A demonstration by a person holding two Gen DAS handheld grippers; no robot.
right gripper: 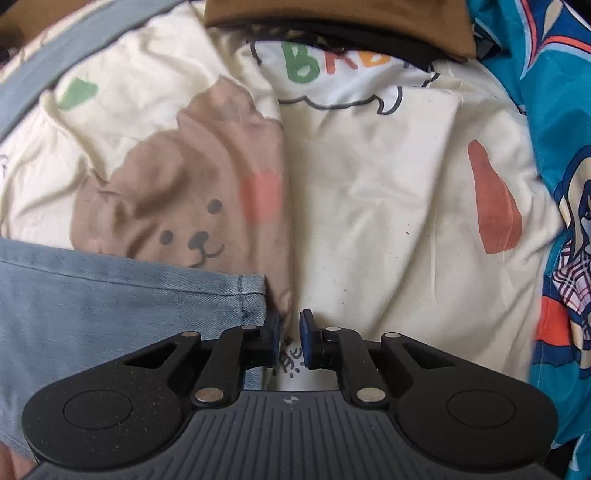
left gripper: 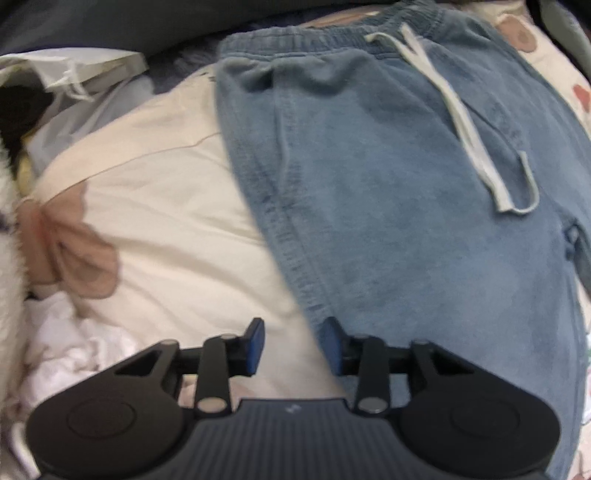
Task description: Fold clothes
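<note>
Blue denim trousers (left gripper: 388,192) lie flat on a cream bedspread (left gripper: 166,229), waistband at the far end, with a white drawstring (left gripper: 461,122) across them. My left gripper (left gripper: 293,345) is open and empty, hovering over the trousers' left edge. In the right wrist view a trouser leg hem (right gripper: 129,306) lies at the lower left. My right gripper (right gripper: 289,334) is open with a narrow gap and holds nothing, just right of the hem corner.
The bedspread (right gripper: 369,206) has a printed bear (right gripper: 184,192) and coloured letters. A brown garment (right gripper: 332,18) lies at the far end, a bright blue printed cloth (right gripper: 554,147) at the right. White crumpled fabric (left gripper: 74,347) and a plastic bag (left gripper: 74,70) lie at the left.
</note>
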